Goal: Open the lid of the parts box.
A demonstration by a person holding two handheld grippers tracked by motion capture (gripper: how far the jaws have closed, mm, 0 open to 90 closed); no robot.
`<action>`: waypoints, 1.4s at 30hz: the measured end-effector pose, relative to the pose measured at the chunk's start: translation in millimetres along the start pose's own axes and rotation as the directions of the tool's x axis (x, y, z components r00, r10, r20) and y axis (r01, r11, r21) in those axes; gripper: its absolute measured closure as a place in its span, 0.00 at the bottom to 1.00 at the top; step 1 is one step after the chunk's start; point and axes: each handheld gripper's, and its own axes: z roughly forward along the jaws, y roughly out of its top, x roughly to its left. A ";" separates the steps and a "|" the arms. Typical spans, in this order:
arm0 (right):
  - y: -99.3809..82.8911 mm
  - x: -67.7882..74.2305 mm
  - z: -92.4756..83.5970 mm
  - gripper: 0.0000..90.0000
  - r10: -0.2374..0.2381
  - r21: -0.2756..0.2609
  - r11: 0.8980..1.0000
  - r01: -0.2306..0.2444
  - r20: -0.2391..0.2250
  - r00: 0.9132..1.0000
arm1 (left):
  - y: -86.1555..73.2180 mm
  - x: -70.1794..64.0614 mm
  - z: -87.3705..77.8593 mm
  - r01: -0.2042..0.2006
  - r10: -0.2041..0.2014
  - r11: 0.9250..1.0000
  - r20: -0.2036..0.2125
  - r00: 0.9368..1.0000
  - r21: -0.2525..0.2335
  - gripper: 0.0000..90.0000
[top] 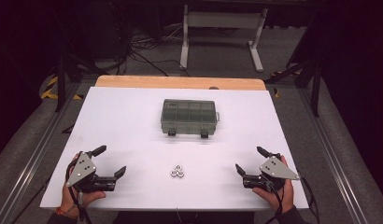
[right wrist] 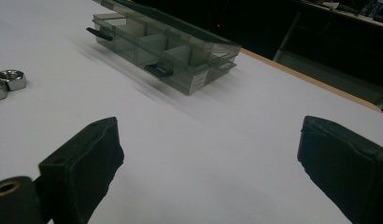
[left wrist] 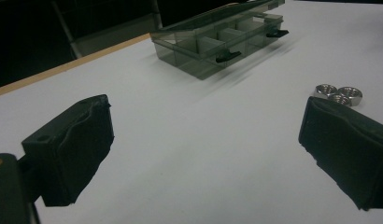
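Note:
A smoky clear compartment box (top: 188, 116) with two black latches lies closed at the middle of the white table (top: 133, 121). Three steel hex nuts (top: 178, 171) sit bunched together near the front edge. My left gripper (top: 109, 160) rests at the front left, jaws wide open with nothing between them. My right gripper (top: 250, 159) rests at the front right, open and empty as well. From the left gripper (left wrist: 203, 149) view, the nuts (left wrist: 339, 94) lie beyond the right jaw and the box (left wrist: 217, 42) farther off. The right gripper (right wrist: 208, 163) view has the box (right wrist: 166, 46) ahead and the nuts (right wrist: 7, 83) at far left.
A bare wooden strip (top: 180, 82) runs along the table's far edge. Beyond it stand a white frame's legs (top: 222, 28) and cables on the grey floor. Metal rails (top: 339, 154) flank the table on both sides.

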 end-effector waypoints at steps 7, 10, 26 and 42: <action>0.0 -1.0 0.9 0.07 0.008 -0.004 1.000 -0.008 -0.006 1.000 | 1.0 0.8 3.9 -0.019 0.019 1.000 0.017 1.000 0.014 0.04; 1.4 -0.5 2.0 0.07 0.002 -0.006 1.000 -0.002 -0.002 1.000 | 0.1 2.1 0.8 -0.020 0.020 1.000 0.015 1.000 0.015 0.05; 1.1 -4.4 12.3 0.07 0.002 0.038 0.999 -0.002 -0.008 1.000 | 8.6 4.6 19.0 -0.036 0.033 0.997 0.047 0.998 0.071 0.05; 16.1 -10.7 32.6 0.07 -0.001 0.055 0.998 0.003 -0.041 0.999 | 24.7 10.6 56.4 -0.052 0.044 0.993 0.081 0.996 0.106 0.09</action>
